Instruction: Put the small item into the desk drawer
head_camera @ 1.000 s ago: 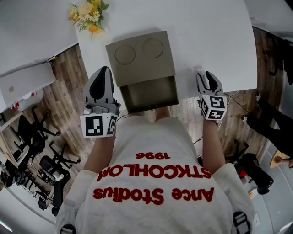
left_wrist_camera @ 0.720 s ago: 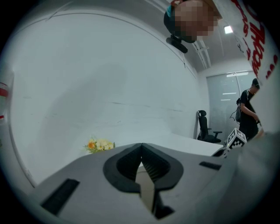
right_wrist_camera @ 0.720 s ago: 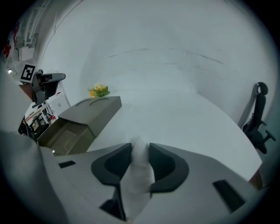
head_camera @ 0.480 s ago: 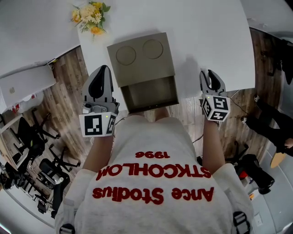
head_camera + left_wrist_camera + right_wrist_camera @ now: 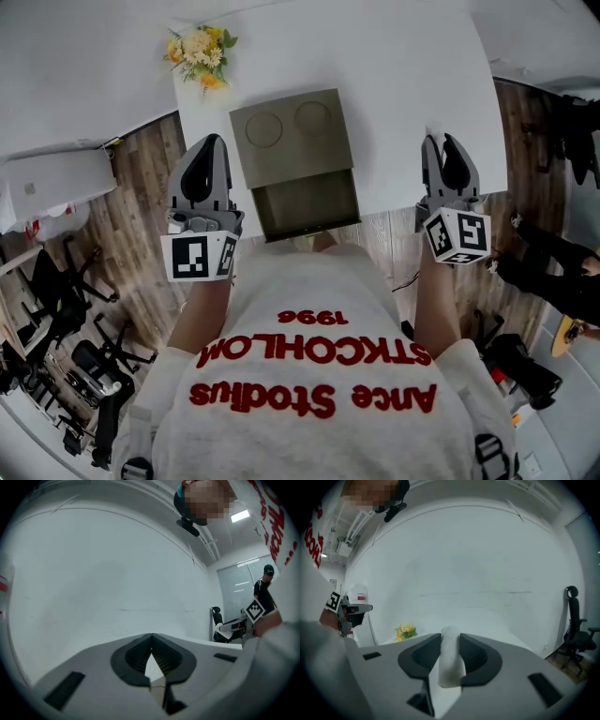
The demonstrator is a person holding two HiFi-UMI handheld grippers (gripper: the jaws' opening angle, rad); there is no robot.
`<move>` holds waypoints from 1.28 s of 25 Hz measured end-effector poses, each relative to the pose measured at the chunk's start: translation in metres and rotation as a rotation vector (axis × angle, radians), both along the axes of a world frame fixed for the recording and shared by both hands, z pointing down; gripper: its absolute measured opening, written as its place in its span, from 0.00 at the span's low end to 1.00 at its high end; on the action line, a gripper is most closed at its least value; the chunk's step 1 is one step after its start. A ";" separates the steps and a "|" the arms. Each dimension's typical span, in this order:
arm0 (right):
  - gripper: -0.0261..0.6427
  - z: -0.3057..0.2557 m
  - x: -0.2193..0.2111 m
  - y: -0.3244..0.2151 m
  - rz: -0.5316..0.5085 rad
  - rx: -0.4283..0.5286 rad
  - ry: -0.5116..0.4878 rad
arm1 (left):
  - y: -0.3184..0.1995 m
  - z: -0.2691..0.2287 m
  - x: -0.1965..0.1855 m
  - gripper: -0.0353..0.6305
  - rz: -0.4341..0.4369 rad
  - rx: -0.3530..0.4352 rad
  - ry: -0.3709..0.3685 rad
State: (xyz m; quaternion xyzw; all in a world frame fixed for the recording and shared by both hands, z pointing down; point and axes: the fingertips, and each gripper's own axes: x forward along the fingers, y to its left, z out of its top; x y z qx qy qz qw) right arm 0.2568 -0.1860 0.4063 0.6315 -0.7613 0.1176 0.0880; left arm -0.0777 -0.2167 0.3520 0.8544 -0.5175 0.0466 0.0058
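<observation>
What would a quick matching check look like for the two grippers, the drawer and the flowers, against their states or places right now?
Column one:
1. left gripper
2. right gripper
3. drawer
4. flowers

Column two:
A. pulled open, toward the person
B. on the far left part of the desk
C. jaws together, nothing between them
D. shut on a small white item

Pairs: 1-C, 2-D, 3-A, 4-B.

Note: the right gripper's jaws have just been closing, and the small white item stands between them.
</observation>
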 end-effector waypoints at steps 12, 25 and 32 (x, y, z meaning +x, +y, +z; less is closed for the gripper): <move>0.23 -0.111 -0.042 -0.019 -0.128 0.263 -0.091 | 0.003 -0.055 -0.034 0.06 -0.135 0.106 0.071; 0.23 -0.110 -0.125 -0.037 -0.333 0.256 -0.144 | 0.022 -0.048 -0.093 0.06 -0.288 0.118 0.016; 0.23 -0.064 -0.163 -0.016 -0.435 0.104 -0.153 | 0.030 -0.018 -0.095 0.06 -0.288 0.042 0.036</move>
